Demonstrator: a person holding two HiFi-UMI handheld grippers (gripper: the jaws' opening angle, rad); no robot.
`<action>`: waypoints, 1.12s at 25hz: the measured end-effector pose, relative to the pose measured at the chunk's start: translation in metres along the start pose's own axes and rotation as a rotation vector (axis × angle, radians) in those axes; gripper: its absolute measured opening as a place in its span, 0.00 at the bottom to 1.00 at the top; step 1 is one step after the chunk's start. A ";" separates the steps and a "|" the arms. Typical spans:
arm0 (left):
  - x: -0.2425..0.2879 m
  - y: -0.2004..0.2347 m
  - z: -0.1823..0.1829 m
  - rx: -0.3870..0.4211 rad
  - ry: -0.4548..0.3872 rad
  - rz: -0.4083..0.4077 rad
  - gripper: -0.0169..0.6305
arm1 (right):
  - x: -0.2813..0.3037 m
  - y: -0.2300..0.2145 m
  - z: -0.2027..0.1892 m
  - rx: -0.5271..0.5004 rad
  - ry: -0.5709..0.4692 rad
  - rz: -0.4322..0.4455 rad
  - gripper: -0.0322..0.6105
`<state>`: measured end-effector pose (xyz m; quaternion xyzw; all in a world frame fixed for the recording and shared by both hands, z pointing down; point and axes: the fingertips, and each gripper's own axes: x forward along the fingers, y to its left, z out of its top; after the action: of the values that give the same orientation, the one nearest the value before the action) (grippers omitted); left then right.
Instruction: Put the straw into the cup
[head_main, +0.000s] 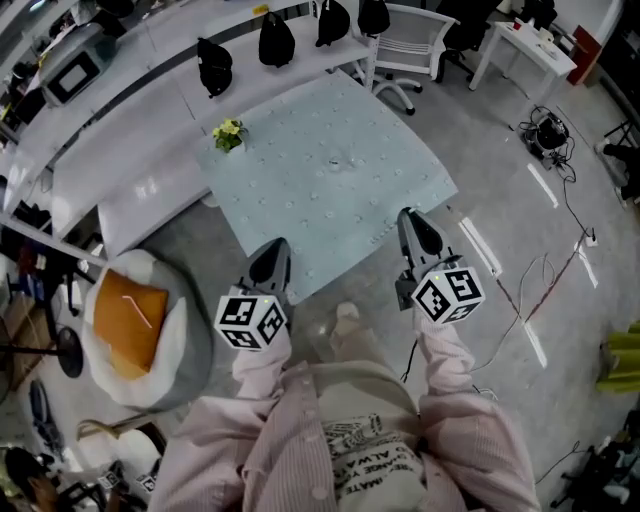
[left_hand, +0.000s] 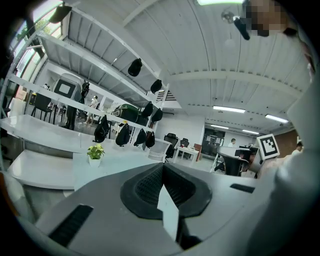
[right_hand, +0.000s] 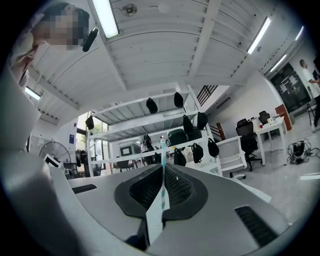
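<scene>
Straw (right_hand: 162, 148) sits clamped between jaws of the right gripper (right_hand: 163, 169).

straw (right_hand: 161, 197): lower end hidden between jaws | white slip (left_hand: 168, 209): base hidden, identity unclear

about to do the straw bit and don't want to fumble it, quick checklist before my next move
1. Straw held: ok. The right gripper is shut on a thin teal-striped straw, whose tip sticks out past the jaws.
2. Left gripper free for the cup: ok. Its jaws are together and hold no cup.
3. Cup found: cannot tell. No view clearly shows one.
4. Grippers apart: ok. One is on each side of the table's near corner.
5. Plant out of the way: ok. It stands at the far left edge.
</scene>
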<state>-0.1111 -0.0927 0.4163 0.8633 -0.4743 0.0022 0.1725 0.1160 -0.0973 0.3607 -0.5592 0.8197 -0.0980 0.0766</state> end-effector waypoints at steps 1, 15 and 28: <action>0.009 0.002 0.002 -0.003 0.001 0.005 0.03 | 0.009 -0.006 0.001 0.001 0.003 0.005 0.06; 0.128 0.032 0.012 -0.053 0.018 0.070 0.03 | 0.118 -0.085 0.004 0.014 0.054 0.072 0.06; 0.178 0.057 0.003 -0.082 0.047 0.119 0.03 | 0.178 -0.124 0.001 0.039 0.021 0.078 0.06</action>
<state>-0.0604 -0.2667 0.4603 0.8254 -0.5204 0.0134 0.2184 0.1638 -0.3072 0.3871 -0.5241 0.8395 -0.1168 0.0826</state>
